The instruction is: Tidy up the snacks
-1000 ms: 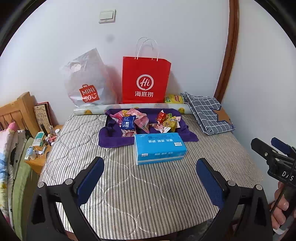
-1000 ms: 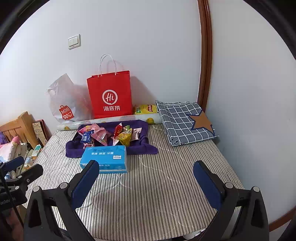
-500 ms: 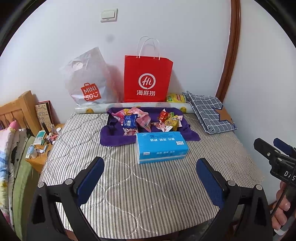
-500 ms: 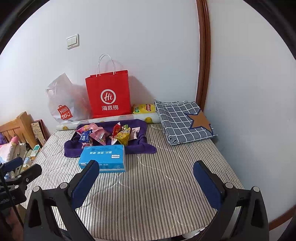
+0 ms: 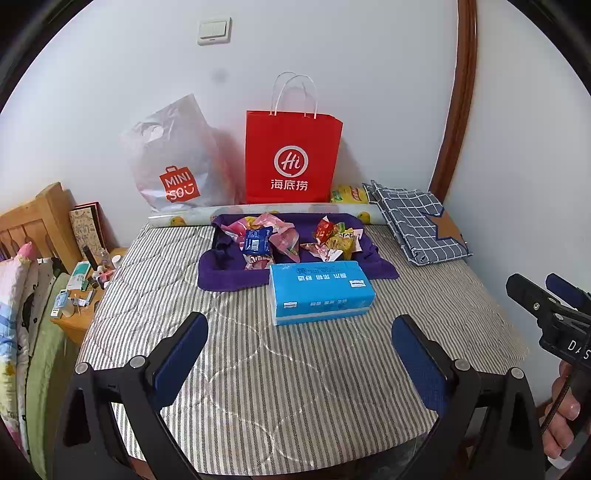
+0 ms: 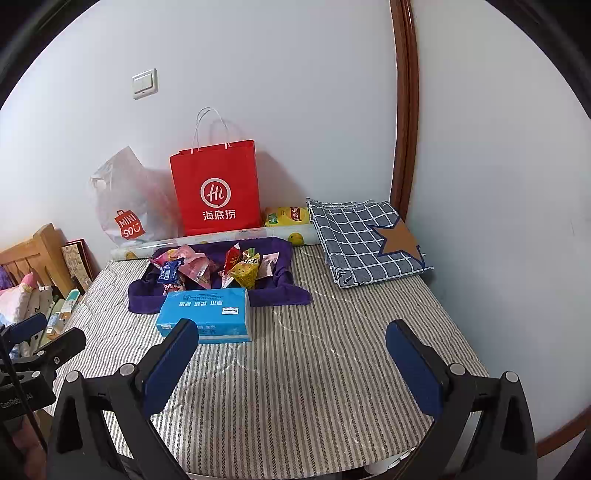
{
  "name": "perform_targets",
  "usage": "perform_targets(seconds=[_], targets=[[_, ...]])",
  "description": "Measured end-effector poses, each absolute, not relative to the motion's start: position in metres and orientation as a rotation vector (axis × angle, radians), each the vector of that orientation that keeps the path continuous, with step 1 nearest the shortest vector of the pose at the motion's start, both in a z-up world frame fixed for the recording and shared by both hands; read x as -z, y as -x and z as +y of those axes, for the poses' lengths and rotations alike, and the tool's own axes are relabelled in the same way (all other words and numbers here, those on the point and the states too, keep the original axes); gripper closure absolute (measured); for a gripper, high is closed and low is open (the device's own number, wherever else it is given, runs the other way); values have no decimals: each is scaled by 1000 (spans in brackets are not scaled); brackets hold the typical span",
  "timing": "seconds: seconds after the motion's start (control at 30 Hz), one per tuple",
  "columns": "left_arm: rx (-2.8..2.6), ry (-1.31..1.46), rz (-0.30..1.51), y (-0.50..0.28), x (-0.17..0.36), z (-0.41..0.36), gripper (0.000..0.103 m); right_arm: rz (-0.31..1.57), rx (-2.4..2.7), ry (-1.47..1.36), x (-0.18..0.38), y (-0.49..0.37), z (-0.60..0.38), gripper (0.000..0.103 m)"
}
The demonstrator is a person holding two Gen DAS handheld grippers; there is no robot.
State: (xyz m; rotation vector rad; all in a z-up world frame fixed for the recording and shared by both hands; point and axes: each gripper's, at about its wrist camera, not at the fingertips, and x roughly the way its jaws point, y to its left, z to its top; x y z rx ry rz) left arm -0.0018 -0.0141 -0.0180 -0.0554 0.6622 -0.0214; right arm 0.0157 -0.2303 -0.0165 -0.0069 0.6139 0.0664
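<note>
Both wrist cams face snacks (image 5: 291, 240).

- Plain white walls (image 5: 369, 55) carry a white light switch (image 5: 214, 31).
- A curved brown wooden trim (image 6: 405, 110) rises at the corner.
- A pale wooden headboard (image 5: 33, 221) stands left.

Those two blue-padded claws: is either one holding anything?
No. The left gripper and right gripper are both open and empty; the snacks lie untouched.

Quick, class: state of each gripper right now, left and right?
Left gripper: open, fingers wide apart, holding nothing.
Right gripper: open, fingers wide apart, holding nothing.
</note>
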Motion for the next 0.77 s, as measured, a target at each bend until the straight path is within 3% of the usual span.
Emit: perform_targets(seconds=[0.77], targets=[[30, 55, 650, 5, 14, -16, 4, 605, -70, 3, 14, -13, -229, 0]])
